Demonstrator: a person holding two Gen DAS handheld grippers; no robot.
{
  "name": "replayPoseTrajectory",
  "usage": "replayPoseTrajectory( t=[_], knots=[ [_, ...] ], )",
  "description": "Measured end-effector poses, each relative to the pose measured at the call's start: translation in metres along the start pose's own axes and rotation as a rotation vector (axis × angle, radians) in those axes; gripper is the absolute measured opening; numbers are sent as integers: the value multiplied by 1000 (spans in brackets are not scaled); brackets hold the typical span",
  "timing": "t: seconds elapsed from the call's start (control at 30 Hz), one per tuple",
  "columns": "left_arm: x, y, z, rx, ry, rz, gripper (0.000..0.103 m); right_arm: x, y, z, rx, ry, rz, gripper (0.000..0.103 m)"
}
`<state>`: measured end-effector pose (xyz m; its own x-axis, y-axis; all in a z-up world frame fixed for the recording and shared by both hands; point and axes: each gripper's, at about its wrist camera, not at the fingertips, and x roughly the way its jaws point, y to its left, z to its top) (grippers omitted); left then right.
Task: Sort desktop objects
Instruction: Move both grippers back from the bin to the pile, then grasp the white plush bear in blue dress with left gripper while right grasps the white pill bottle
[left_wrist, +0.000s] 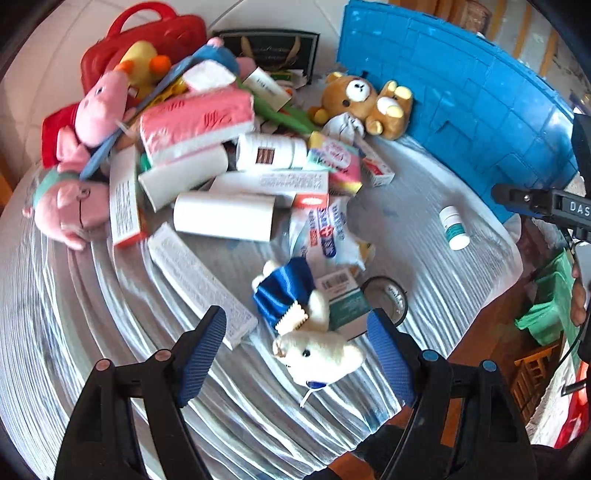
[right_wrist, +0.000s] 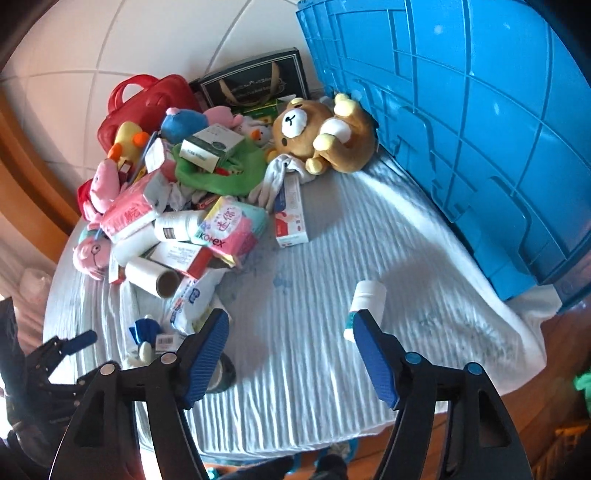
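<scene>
A heap of toys, boxes and paper rolls (left_wrist: 207, 162) lies on the white ribbed cloth (left_wrist: 110, 302). My left gripper (left_wrist: 297, 354) is open, with a small white plush in a blue dress (left_wrist: 314, 347) lying between its fingers on the cloth. My right gripper (right_wrist: 291, 354) is open and empty above bare cloth; a white pill bottle (right_wrist: 365, 306) lies just past its right finger. The bottle also shows in the left wrist view (left_wrist: 453, 227). A brown bear plush (right_wrist: 325, 133) leans against the blue crate (right_wrist: 480, 129).
A red bag (right_wrist: 147, 103) and a black gift bag (right_wrist: 255, 81) stand at the back by the tiled wall. A tape roll (left_wrist: 388, 299) and a small green-white box (left_wrist: 343, 295) lie beside the white plush. The table edge is close in front.
</scene>
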<state>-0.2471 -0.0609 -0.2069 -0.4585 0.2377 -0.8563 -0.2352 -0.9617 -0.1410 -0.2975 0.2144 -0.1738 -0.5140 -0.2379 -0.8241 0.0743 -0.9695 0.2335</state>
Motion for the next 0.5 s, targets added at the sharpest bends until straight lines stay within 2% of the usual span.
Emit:
replayPoseTrajectory(
  t=[0.1,0.23,0.27,0.33,0.43,0.5],
  knots=[
    [20,3,-8,-64,23,22,78,11,-4,4,-10,30,1,72],
    [44,14,-14,-176,70,3,79,25,-8,9,-37,79,13,72],
    [43,19,-16,-214,63,-12,79,27,-8,10,-45,85,18,73],
    [41,27,-21,-241,72,12,79,30,-8,14,-59,91,26,73],
    [38,36,-32,-301,83,-30,78,32,-10,21,-69,91,41,75],
    [41,29,-33,-297,110,-63,66,36,-13,24,-68,93,42,75]
  ],
)
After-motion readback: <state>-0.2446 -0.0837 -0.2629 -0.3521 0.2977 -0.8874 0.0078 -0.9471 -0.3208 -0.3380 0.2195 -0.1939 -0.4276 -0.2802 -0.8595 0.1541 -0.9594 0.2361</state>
